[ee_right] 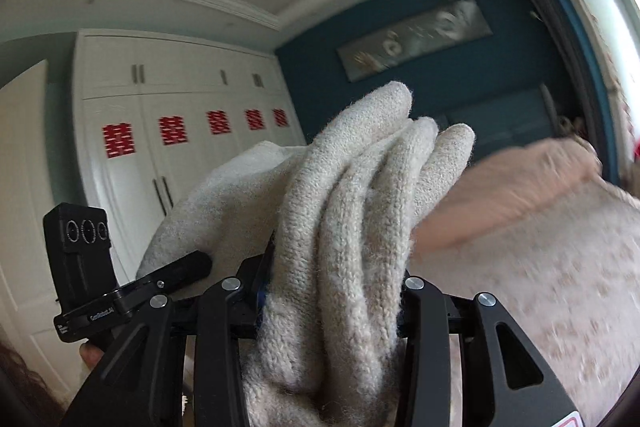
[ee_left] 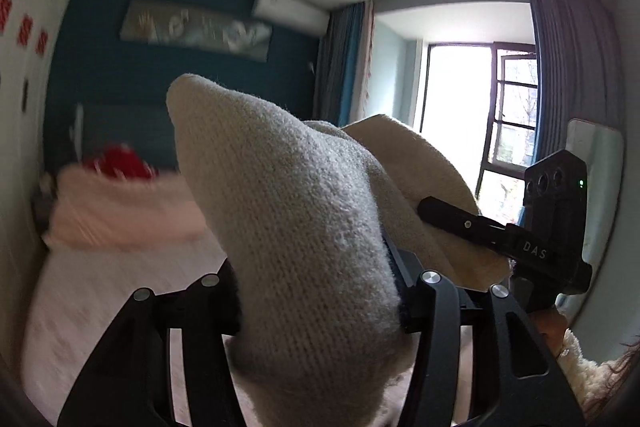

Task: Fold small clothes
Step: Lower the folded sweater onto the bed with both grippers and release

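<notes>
1. Holding a cream knitted garment (ee_left: 296, 211) aloft: the left gripper (ee_left: 316, 291) has a thick fold of it bunched between its fingers, and the cloth hides the fingertips.
2. Right gripper (ee_right: 332, 291): fingers set partway apart, clamped on several rolled folds of the same cream knit (ee_right: 352, 211), which stand up above the linkage and hang down below it.
3. Left fingers likewise held partway apart by the bulk of cloth; the pads themselves are not visible, so contact is judged from the fabric packed between the finger bases.
4. Containers: the white wardrobe (ee_right: 168, 131) with red paper cut-outs on its doors is closed; contents not visible.
5. Pose: both grippers point roughly level across the room, toward the blue wall (ee_left: 112, 75) and the ceiling, with the bed (ee_left: 120, 267) below and a pink quilt (ee_right: 512, 187) on it.
6. Each wrist view shows the other gripper close alongside, gripping the same garment.
7. Background is motion-blurred in both views.
</notes>
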`<state>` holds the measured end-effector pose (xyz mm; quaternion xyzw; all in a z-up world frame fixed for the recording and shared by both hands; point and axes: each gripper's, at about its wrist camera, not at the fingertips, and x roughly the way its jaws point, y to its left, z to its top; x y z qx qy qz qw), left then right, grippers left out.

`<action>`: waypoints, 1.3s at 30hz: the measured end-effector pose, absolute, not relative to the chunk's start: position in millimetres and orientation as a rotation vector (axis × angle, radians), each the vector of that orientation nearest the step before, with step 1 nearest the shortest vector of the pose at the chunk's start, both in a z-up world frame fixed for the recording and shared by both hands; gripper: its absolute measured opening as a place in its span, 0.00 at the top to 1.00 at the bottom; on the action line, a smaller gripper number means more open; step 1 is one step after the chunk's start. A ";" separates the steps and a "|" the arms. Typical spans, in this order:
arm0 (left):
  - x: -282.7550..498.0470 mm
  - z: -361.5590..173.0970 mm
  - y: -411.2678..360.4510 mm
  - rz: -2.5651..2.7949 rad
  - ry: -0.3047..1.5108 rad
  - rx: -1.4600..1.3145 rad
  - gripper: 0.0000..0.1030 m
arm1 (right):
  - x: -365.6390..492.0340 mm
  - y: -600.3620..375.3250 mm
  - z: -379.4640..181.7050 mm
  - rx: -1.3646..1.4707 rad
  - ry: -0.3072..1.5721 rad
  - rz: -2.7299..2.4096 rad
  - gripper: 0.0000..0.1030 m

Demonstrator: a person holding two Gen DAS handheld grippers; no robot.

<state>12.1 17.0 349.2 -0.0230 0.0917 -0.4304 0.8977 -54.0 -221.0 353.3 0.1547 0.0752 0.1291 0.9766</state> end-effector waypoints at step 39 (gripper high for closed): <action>202.3 -80.6 149.5 -0.400 1.071 -0.466 0.43 | 181.7 -167.5 -124.9 0.686 1.167 0.182 0.60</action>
